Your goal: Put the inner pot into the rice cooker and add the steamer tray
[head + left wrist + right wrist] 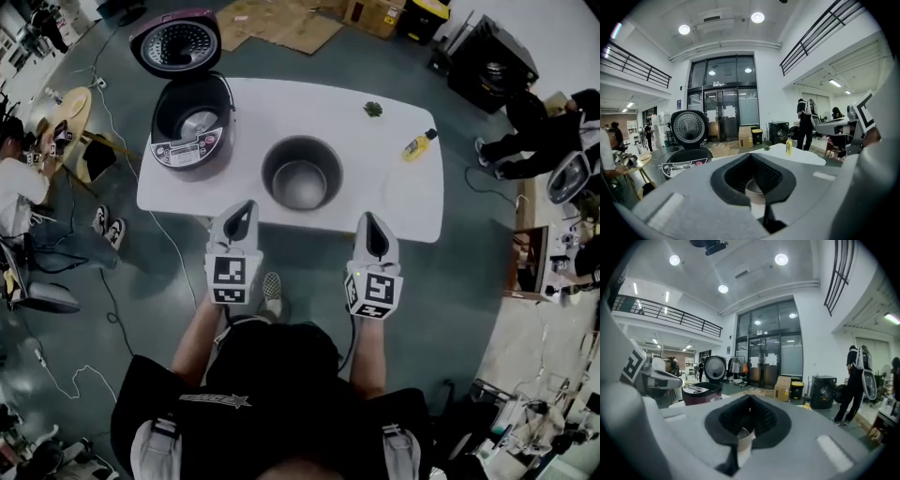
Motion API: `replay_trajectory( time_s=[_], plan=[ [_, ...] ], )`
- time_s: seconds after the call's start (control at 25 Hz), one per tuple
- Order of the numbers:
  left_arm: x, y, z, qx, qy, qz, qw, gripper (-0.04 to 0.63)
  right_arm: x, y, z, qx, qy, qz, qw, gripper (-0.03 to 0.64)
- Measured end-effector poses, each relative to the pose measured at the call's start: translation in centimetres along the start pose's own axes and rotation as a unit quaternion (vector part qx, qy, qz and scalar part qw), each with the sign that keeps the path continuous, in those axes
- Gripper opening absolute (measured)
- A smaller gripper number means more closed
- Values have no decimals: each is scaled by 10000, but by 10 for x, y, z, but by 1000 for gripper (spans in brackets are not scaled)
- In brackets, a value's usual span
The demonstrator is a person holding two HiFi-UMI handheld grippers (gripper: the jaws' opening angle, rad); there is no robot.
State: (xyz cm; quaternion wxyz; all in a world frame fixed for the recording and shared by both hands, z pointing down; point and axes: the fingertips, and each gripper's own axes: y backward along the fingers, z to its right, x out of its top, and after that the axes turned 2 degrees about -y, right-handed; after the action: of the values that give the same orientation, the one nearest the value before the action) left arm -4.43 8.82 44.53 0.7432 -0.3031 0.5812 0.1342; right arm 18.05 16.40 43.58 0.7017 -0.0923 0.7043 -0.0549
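The metal inner pot (301,173) stands in the middle of the white table (397,199), empty. The maroon rice cooker (191,122) sits at the table's left end with its lid (175,42) swung open and its well bare. Both grippers hover at the table's near edge, short of the pot. My left gripper (245,208) is shut and empty, to the pot's near left. My right gripper (367,221) is shut and empty, to the pot's near right. In the left gripper view the cooker (686,157) shows at left and the pot rim (754,189) peeks through the jaws. I see no steamer tray.
A yellow bottle (418,144) lies near the table's right end and a small green object (373,109) at its far edge. Cables run over the floor at left. People sit or stand at both sides of the room, away from the table.
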Motion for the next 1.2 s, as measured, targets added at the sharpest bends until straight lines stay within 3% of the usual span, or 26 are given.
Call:
replay_trajectory(
  time_s=[0.32, 0.6, 0.84, 1.16, 1.2],
  plan=[
    [-3, -53, -25, -375, -44, -63, 9993, 11, -1, -45, -1, -282, -36, -158, 9995, 5],
    [-17, -82, -24, -540, 41, -257, 9982, 11, -14, -73, 2, -255, -47, -362, 9990, 5],
    [-35, -102, -21, -449, 124, -561, 9973, 11, -36, -98, 4, 23, -78, -677, 9977, 5],
    [-65, -128, -17, -265, 537, -1044, 9927, 23, -76, -137, 9, 493, -191, -1260, 9906, 9],
    [-70, -131, -16, -233, 592, -1121, 9917, 49, -82, -141, 10, 566, -206, -1325, 9893, 68]
  ],
)
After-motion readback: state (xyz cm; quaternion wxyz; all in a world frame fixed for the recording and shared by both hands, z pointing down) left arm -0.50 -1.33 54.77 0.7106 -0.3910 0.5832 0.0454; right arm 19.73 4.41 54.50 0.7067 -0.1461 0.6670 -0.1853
